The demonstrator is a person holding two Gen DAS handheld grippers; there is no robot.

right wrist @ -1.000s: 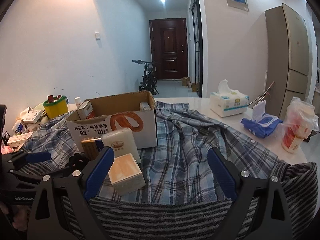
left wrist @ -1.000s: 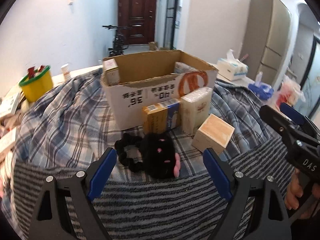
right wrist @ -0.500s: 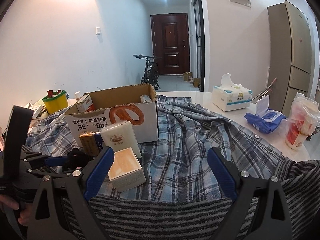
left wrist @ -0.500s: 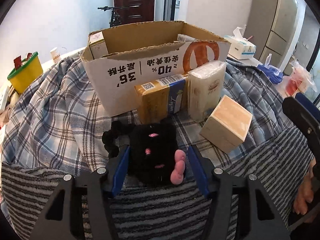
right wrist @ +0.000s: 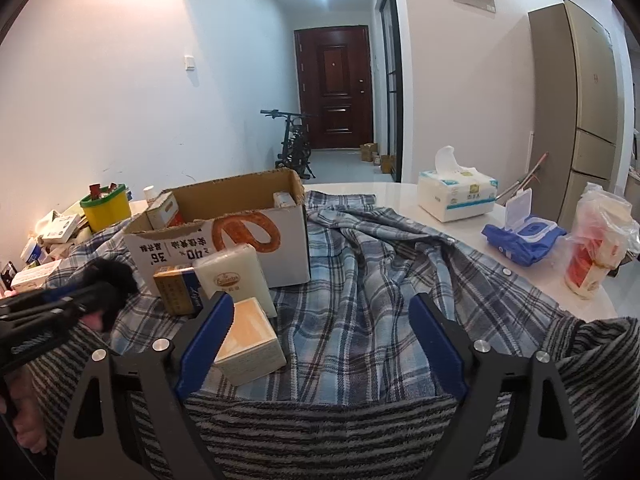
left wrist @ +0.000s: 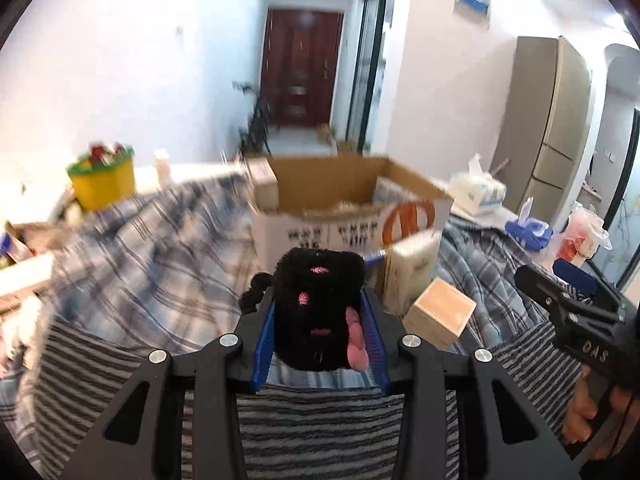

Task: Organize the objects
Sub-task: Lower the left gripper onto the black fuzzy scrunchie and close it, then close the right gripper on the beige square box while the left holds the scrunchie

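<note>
The left tongs [left wrist: 320, 322] had just been closing, and their blue pads now pressed both sides of a black plush toy [left wrist: 318, 312] with pink spots, which sat raised in front of the cardboard box [left wrist: 348, 216]. The right tongs [right wrist: 320, 340] stood wide apart with nothing between them, poised above the plaid cloth [right wrist: 384, 280] on the table [right wrist: 400, 196], just beside the small tan box [right wrist: 250, 340].

The likeliest trouble lay in the toy's softness: the plush would give under the pads, so the grip could loosen during a quick swing, and the left view was blurred enough to suggest a fast move. A dark looped part [left wrist: 254, 292] hung at the toy's left side and could catch on the near wall of the cardboard box or on the white packet [left wrist: 412, 264] and yellow-and-blue carton [right wrist: 178, 288] leaning against it. If the toy went in too low it might tip those over.

The cardboard box stood open at the top. A small carton [right wrist: 164, 210] rested in its left corner and another small package [right wrist: 284, 200] in its far right corner; the floor between them looked largely free, though its front part was hidden. The yellow tub [right wrist: 106, 208] with a green rim held reddish items I could not identify.
</note>
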